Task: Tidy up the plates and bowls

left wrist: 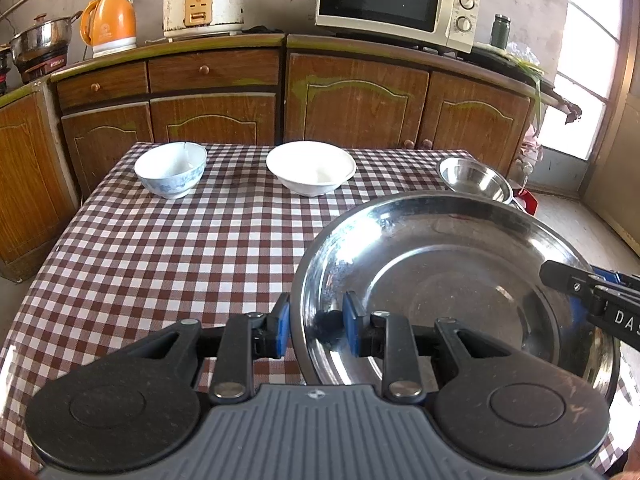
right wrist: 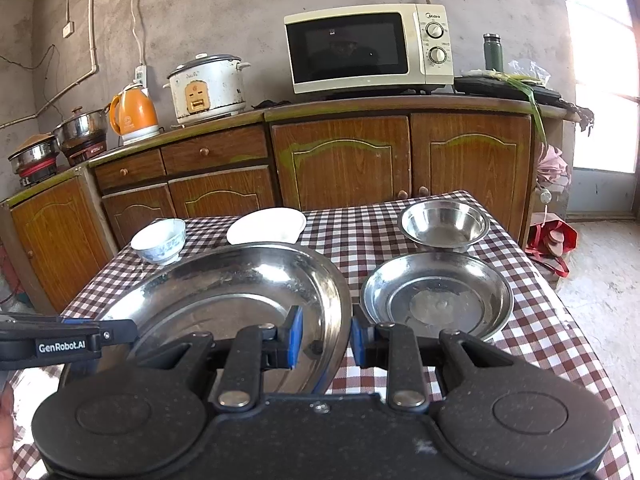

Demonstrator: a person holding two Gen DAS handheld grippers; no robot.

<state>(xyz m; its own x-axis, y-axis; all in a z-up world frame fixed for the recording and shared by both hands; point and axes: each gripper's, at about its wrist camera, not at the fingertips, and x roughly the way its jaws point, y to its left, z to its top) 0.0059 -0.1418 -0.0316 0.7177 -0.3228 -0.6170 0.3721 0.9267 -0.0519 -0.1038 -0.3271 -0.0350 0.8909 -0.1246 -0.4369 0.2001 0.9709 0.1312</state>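
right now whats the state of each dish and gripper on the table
large steel plate: gripped at both rims, tilted
left gripper: shut on its left rim
right gripper: shut on its right rim
smaller steel plate: empty
steel bowl: empty
white bowl: empty
blue-patterned bowl: empty

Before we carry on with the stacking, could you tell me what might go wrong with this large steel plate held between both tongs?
1. The large steel plate is pinched only at its thin rim by the left tongs and right tongs; the smooth metal could slip.
2. It hangs close beside the smaller steel plate; lowering it could knock that, or the steel bowl behind.
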